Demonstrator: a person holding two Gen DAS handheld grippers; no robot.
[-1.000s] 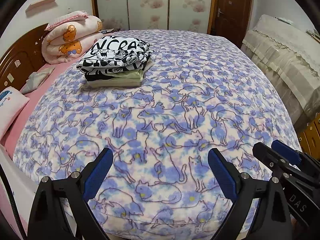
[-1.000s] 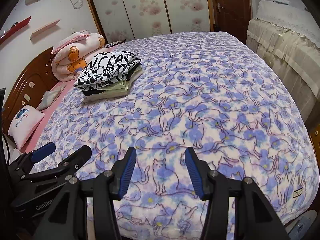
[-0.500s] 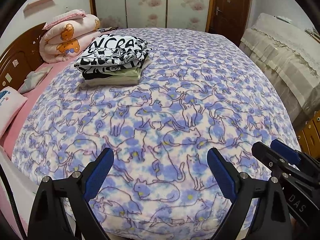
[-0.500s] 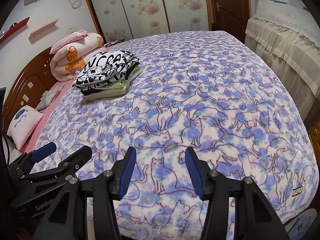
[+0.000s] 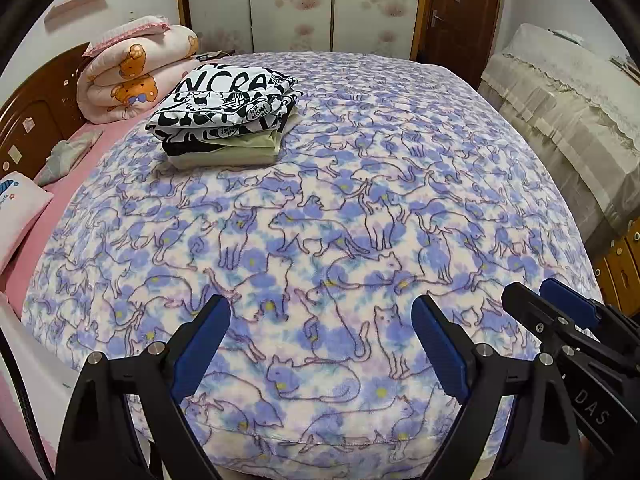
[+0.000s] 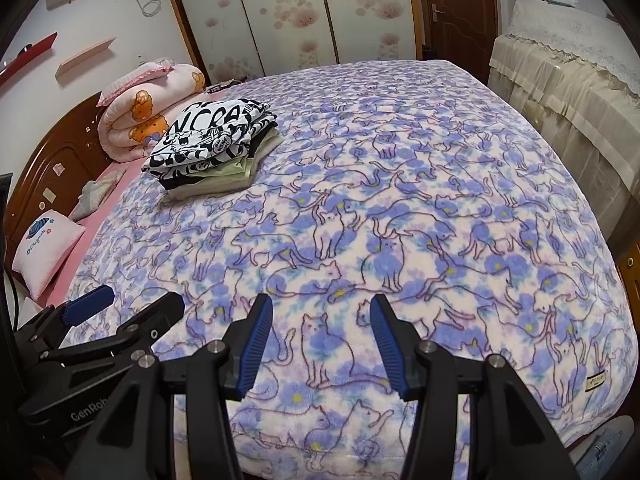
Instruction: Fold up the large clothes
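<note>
- Hovering over the near edge of the bed, the left gripper (image 5: 320, 344) has its blue-padded jaws spread wide with nothing between them; the right gripper (image 6: 316, 344) stands just beside it, jaws moderately apart and also empty, probably between garments.
- The fleece blanket (image 5: 360, 200), soft, fuzzy and printed with cats, lies flat as a folding surface.
- Far left, the folded clothes (image 5: 224, 120) sit stacked out of the way: a black-and-white print top over pale green fabric.
- Beyond it, a rolled quilt (image 5: 132, 76) rests against the wooden headboard (image 5: 36, 120).

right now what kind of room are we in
A home bedroom, most likely. A wide bed under a cat-print blanket has a dark wooden headboard, with a rolled bear-print quilt beside it. Sliding wardrobe doors line the far wall. A stack of folded clothes sits on the blanket.
</note>
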